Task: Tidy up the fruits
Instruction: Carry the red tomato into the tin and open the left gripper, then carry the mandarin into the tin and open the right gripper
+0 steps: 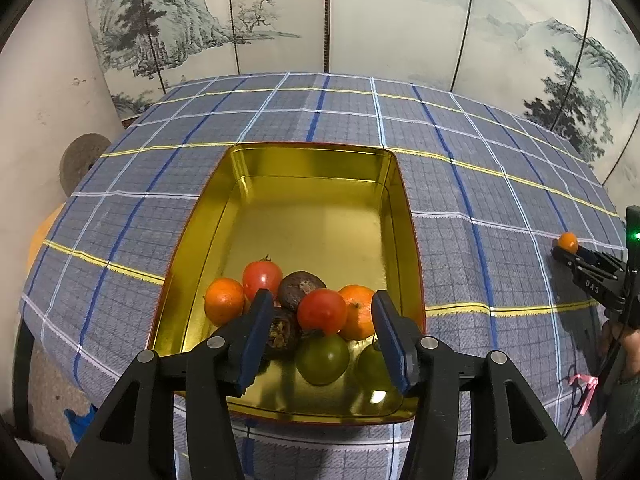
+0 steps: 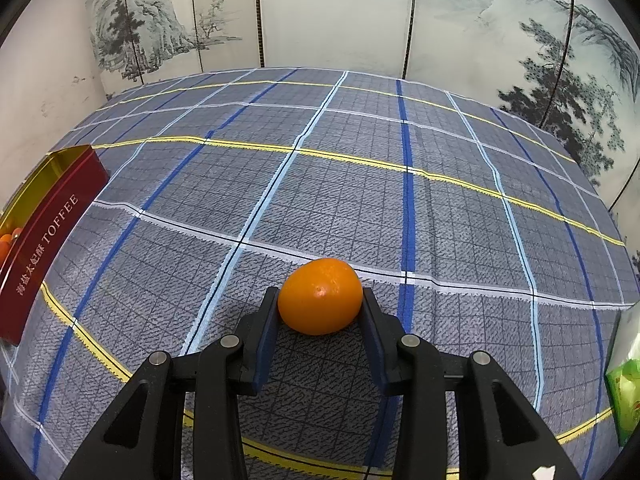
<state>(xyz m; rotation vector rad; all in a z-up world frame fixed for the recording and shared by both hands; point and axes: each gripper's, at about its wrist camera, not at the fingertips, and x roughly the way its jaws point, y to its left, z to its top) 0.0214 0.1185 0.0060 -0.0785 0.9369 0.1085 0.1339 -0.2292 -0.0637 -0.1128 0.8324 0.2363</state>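
A small orange (image 2: 320, 296) sits on the checked cloth (image 2: 360, 184) of the bench, toward the right side, pinched between the two blue pads of the right claw (image 2: 320, 304). Off to the left stands a tin (image 1: 396, 216), gold inside and red outside with the word TOFFEE on its wall. Its near end holds a pile of fruit: two more oranges (image 1: 224, 300), two red tomatoes (image 1: 322, 311), two green ones (image 1: 322, 358) and two dark brown fruits (image 1: 301, 288). The far end of the tin is bare gold. The left claw (image 1: 318, 338) hangs over the pile with its pads spread and nothing between them pressed. The blue cloth has white, yellow and dark blue lines and covers the bench out to its edges. A folding screen (image 2: 340, 12) painted with hills and pine trees stands behind the far edge. A green packet (image 2: 624, 396) lies at the right edge. The middle of the bench between the orange and the tin is open cloth.
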